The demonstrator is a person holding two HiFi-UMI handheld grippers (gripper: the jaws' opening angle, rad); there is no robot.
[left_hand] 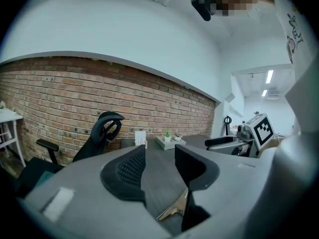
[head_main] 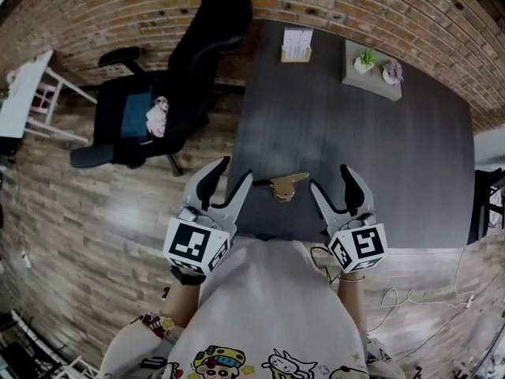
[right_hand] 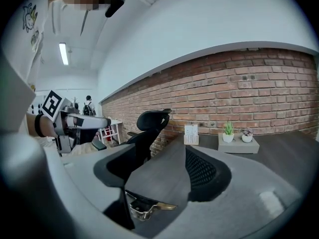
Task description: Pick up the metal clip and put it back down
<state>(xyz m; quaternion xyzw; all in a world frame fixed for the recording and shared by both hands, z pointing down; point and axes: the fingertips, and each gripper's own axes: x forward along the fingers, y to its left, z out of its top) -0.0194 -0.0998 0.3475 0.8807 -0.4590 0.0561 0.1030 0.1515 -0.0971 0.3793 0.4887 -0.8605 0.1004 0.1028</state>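
While both pairs of jaws stand wide apart and grip nothing, we hold the left gripper (head_main: 237, 169) and the right gripper (head_main: 328, 176) low over the near edge of the dark table (head_main: 347, 156). Between the two grippers the metal clip (head_main: 284, 185) lies on the tabletop, close by the left gripper's inner jaw and a little further from the right one. At the far edge, by the brick wall, sit a card stand (head_main: 297, 44) and a grey tray (head_main: 371, 81) with two small plants. A black office chair (head_main: 185, 69) stands left of the table.

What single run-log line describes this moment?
left gripper: open | right gripper: open | clip: on table between grippers
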